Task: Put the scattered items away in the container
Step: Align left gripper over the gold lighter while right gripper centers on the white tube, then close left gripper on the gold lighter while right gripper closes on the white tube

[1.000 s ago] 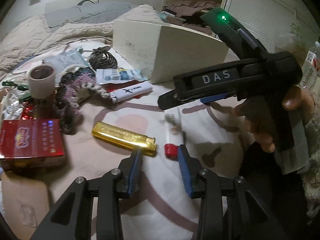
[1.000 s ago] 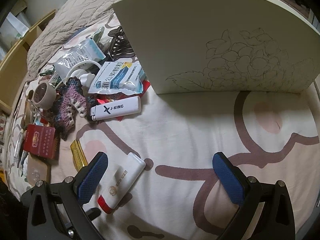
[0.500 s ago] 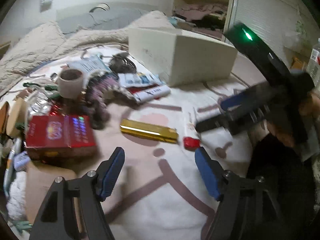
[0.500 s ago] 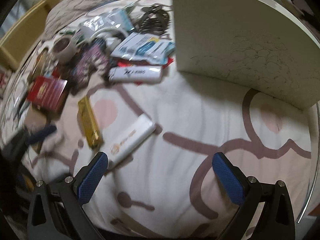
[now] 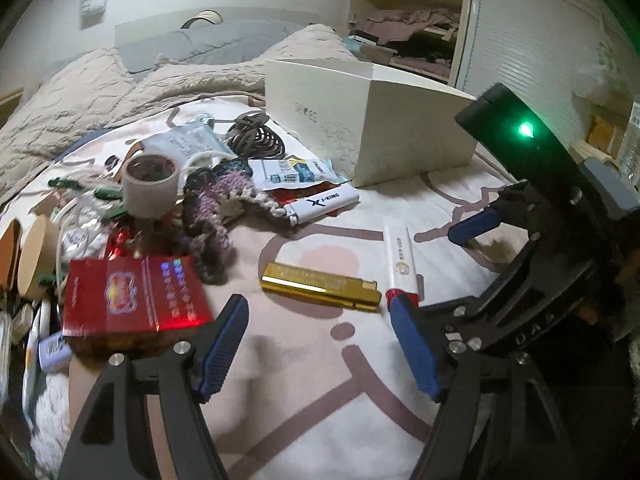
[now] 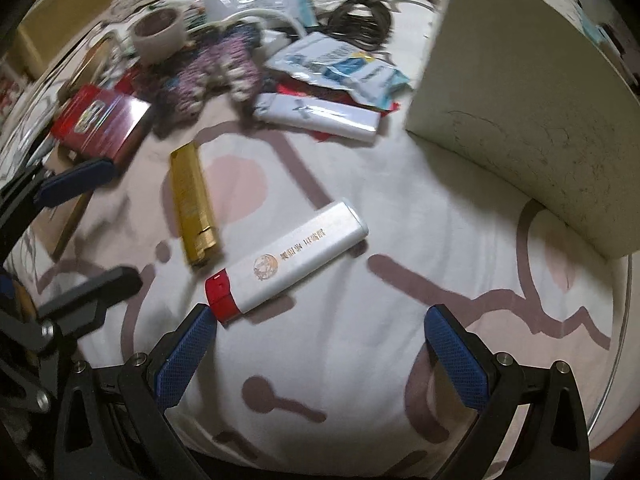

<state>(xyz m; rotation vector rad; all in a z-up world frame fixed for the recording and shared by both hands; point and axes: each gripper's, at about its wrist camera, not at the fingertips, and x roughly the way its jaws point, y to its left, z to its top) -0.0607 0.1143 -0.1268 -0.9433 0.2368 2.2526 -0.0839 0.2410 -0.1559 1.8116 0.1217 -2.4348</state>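
Note:
A gold lighter (image 5: 320, 285) lies on the patterned sheet just beyond my left gripper (image 5: 318, 312), whose jaws are opening with nothing between them. Beside it lies a white lighter with a red cap (image 6: 292, 256). My right gripper (image 6: 320, 316) hangs open over the sheet, pointing steeply down, and its left fingertip is close to the red cap. Neither gripper holds anything. The cream box (image 5: 400, 136) stands behind the items, and its side fills the right wrist view's upper right (image 6: 520, 100).
A white J-King lighter (image 5: 324, 202), a red cigarette pack (image 5: 132, 292), a knitted piece (image 5: 216, 200), a tape roll (image 5: 150, 184), a black cable (image 5: 256, 140) and foil packets (image 5: 292, 170) crowd the left. A rumpled blanket lies behind.
My left jaws went from nearly shut to wide apart. The right gripper rolled and shifted, so the red-capped lighter now lies ahead of its left finger instead of beside it.

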